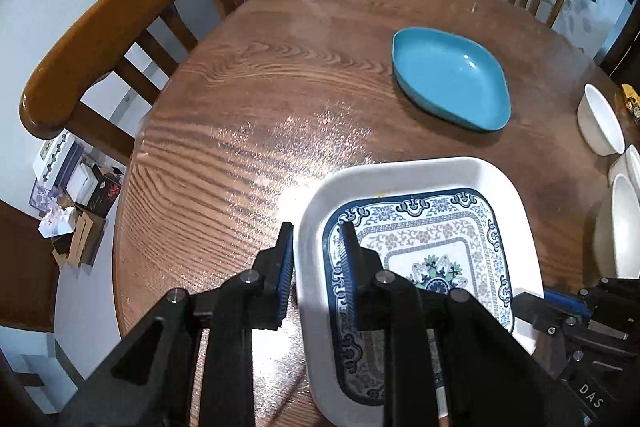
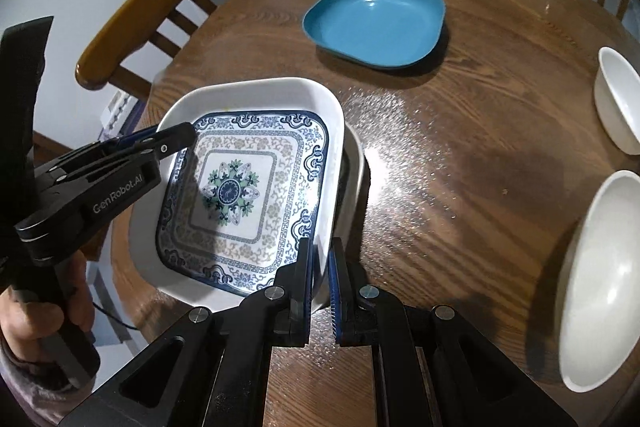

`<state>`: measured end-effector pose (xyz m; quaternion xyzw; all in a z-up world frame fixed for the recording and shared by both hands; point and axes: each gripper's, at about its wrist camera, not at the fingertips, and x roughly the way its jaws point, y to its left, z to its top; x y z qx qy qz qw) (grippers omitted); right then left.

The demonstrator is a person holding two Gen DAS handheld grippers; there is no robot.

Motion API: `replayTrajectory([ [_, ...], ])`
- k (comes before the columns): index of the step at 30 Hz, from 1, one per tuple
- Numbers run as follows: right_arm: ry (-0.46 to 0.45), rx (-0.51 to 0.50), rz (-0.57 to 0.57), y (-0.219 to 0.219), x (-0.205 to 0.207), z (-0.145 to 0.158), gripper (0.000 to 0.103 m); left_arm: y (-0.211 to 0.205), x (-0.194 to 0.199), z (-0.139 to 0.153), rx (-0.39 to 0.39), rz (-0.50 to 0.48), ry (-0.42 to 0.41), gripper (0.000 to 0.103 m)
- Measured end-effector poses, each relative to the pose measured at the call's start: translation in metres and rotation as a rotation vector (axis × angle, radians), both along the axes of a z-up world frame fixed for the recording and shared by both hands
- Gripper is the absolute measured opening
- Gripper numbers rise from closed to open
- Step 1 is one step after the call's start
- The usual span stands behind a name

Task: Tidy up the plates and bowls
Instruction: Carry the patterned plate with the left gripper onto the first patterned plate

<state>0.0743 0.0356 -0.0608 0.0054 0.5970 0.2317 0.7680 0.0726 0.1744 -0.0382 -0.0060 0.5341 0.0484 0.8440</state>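
Right wrist | both tools (image 2: 320, 267) clamp patterned plate (image 2: 240, 187) rims | bare table (image 2: 460, 147) rightward

- The patterned plate (image 2: 236, 195) lies inside a larger square dish (image 2: 256, 87), near the bench (image 2: 460, 147) edge.
- The left tool (image 1: 316, 267) straddles the dish's left rim; the right tool (image 2: 320, 275) its right rim.
- A shallow dish (image 2: 376, 23) sits farther back, apart.
- Three bowls (image 1: 600, 125) line the right side.
- Chairs (image 1: 108, 39) stand left and behind.
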Motion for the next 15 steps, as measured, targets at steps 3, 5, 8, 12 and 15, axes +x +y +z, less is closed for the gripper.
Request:
replayTrajectory([
  [3,0.014,-0.007,0.001,0.001,-0.002,-0.004,0.009,-0.001,-0.001,-0.006,-0.001,-0.01,0.013,0.02],
  [5,0.021,-0.008,-0.005,0.0,-0.003,-0.007,0.009,-0.002,-0.001,-0.008,-0.001,-0.016,0.016,0.02],
  [8,0.014,-0.016,-0.012,-0.002,-0.007,-0.005,0.009,-0.003,0.0,-0.01,-0.006,-0.024,0.021,0.02],
  [12,0.004,-0.043,-0.003,0.004,-0.013,-0.004,0.01,-0.005,0.001,-0.014,0.005,-0.037,0.037,0.02],
  [15,-0.023,-0.085,0.018,0.01,-0.019,-0.002,0.011,-0.006,0.002,-0.022,0.012,-0.04,0.06,0.02],
])
